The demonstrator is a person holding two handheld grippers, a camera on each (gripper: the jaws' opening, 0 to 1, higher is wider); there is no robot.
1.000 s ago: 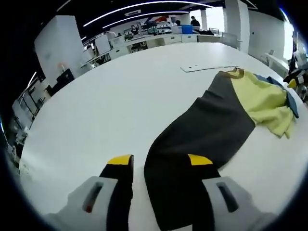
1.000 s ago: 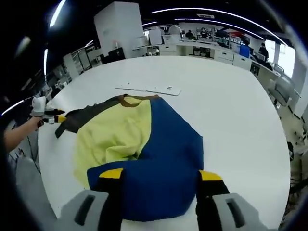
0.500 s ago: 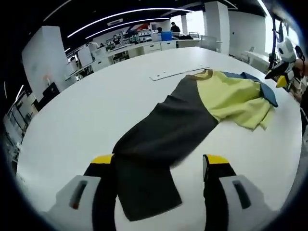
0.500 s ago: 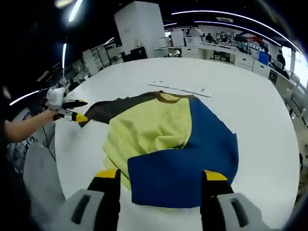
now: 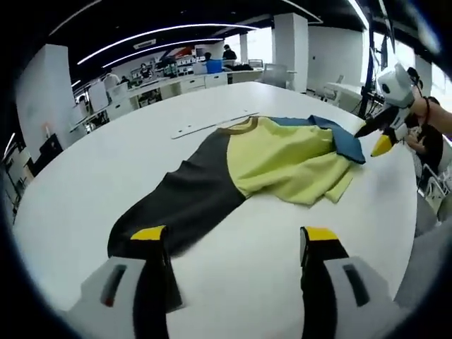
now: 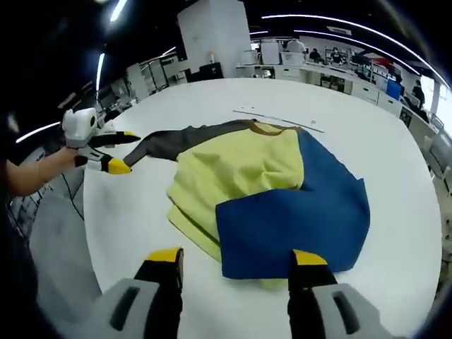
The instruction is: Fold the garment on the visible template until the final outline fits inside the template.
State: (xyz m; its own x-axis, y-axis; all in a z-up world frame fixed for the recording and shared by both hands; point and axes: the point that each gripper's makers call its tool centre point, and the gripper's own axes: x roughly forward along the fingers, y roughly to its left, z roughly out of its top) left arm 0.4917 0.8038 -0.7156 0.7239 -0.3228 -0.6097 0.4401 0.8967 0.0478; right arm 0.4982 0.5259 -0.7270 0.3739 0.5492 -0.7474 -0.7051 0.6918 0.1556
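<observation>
Garment [image 5: 282,159] spread on white table [image 5: 85,191], template [image 5: 205,125] at 12 o'clock; left gripper [image 5: 233,240], right gripper [image 6: 229,261] both wide, holding nothing.

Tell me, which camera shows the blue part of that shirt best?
The right gripper view: the blue panel lies spread broadly just beyond that gripper's fingers, on top of the yellow part. In the left gripper view the blue panel shows as a thin strip at the shirt's far edge.
</observation>
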